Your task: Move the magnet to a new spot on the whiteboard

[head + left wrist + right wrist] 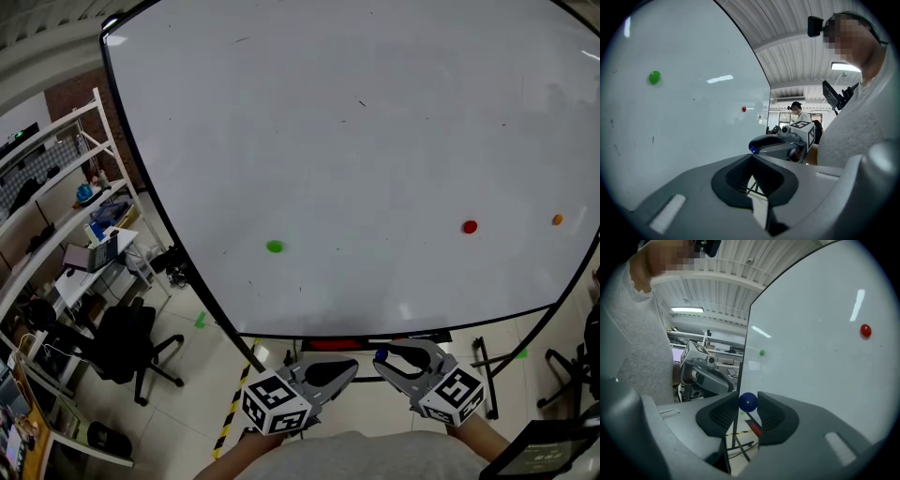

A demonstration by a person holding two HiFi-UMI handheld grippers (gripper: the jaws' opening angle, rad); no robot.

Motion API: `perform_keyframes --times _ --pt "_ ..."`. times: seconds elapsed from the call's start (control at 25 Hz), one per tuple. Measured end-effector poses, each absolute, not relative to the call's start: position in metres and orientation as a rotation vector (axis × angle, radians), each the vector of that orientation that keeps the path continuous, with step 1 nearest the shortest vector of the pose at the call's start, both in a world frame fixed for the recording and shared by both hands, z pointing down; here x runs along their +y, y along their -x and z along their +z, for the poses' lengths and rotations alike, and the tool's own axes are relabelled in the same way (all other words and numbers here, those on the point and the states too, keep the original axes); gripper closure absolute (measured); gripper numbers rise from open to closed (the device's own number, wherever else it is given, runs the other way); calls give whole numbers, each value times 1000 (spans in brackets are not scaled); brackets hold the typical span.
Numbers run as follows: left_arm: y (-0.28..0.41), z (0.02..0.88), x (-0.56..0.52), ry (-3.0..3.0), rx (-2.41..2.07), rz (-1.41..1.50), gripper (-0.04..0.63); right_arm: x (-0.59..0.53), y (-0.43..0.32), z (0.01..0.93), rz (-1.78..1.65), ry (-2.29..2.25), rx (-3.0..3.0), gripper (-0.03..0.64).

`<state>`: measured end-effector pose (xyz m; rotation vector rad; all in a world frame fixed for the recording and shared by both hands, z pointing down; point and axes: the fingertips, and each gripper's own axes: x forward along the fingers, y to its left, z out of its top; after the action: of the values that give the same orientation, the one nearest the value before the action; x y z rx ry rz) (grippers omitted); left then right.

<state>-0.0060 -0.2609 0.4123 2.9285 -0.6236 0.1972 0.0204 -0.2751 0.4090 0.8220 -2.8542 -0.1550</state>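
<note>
A small blue magnet (pixel 748 402) is pinched between the tips of my right gripper (pixel 748 398); in the head view the blue magnet (pixel 381 355) is off the board, below the lower edge of the whiteboard (pixel 356 141). My left gripper (pixel 352 367) is beside it, its jaws together with nothing between them. On the board sit a green magnet (pixel 274 247), a red magnet (pixel 470 227) and an orange magnet (pixel 557 220). The left gripper view has the green magnet (pixel 655 77), the red magnet (pixel 744 109) and the right gripper (pixel 757 146) in it.
The whiteboard's stand legs (pixel 486 370) and a red object (pixel 330 344) lie under the board. Left of it are white shelves (pixel 56 178), a black office chair (pixel 127 342) and yellow-black floor tape (pixel 232 405). Another person (pixel 800 112) stands far behind.
</note>
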Motion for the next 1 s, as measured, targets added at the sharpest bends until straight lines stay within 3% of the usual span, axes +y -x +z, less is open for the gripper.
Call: perform_keyframes --times 0.52,1.0 --pt "8 413 -274 -2924 -634 205 615 -323 -18 318 -630 -972 -2779 491" --pt "8 419 -284 -2916 -620 224 615 -393 -10 278 -1154 -1109 -2255 491"
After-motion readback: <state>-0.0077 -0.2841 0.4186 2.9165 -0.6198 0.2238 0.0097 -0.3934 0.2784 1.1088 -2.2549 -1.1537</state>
